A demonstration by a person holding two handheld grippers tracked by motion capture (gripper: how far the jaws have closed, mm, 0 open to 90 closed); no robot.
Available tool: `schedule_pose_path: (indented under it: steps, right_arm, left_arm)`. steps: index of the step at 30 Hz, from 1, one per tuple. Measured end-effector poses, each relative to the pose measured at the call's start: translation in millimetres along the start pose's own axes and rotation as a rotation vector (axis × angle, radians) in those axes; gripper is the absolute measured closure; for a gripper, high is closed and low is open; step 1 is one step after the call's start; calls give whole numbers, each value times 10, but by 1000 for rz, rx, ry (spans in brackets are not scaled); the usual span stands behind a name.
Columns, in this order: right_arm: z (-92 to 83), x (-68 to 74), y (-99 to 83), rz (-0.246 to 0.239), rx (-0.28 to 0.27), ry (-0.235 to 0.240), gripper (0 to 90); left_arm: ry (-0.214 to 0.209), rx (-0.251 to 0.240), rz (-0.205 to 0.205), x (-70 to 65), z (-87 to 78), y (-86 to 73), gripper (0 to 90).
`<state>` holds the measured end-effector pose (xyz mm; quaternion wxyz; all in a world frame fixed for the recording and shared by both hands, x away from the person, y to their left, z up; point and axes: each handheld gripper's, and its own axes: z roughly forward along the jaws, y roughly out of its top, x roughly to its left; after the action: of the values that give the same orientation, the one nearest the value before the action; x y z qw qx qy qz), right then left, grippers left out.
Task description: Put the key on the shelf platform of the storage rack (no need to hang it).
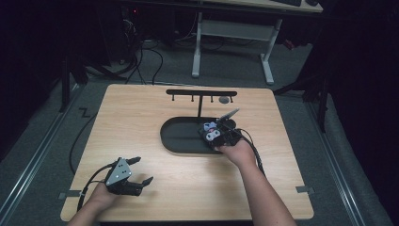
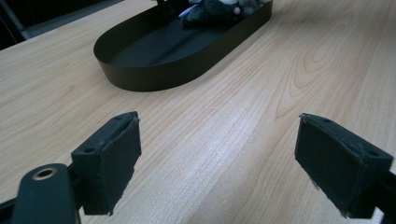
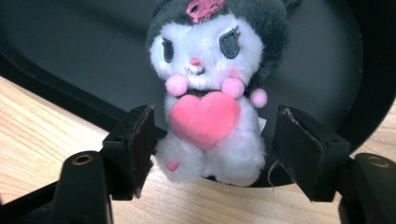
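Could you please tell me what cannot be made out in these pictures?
- Plush toy: ear tips cut off by the right gripper view's top edge; tiny in the high view.
- Black tray: far end cut off by the left gripper view's top edge.
- Stand's hooks: too small, high view.

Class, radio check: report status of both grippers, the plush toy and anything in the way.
Left gripper open, over bare table. Right gripper open, plush toy between its jaws, lying across the black tray's rim. Nothing in the way.
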<state>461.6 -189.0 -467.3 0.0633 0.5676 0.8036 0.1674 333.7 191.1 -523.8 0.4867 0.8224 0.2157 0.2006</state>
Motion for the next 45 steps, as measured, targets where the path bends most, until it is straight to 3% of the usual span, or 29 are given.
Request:
schedule_pose_path:
  steps: [5,17,22,34,45]
  right_arm:
    - [-96,7,-30,-10,-24,1,232]
    - [-247,72,-148,-65,-56,-12,198]
    - [-264,70,-214,-66,-66,-5,188]
    - [-325,30,-472,-67,-123,-6,174]
    - [-359,19,-827,-65,-223,-11,163]
  left_arm:
    - [0,0,-1,1,1,0,154]
    - [1,4,4,-1,5,2,154]
    - [2,7,4,-1,7,4,154]
    - [5,9,1,-4,13,4,154]
    - [9,14,3,-8,15,4,154]
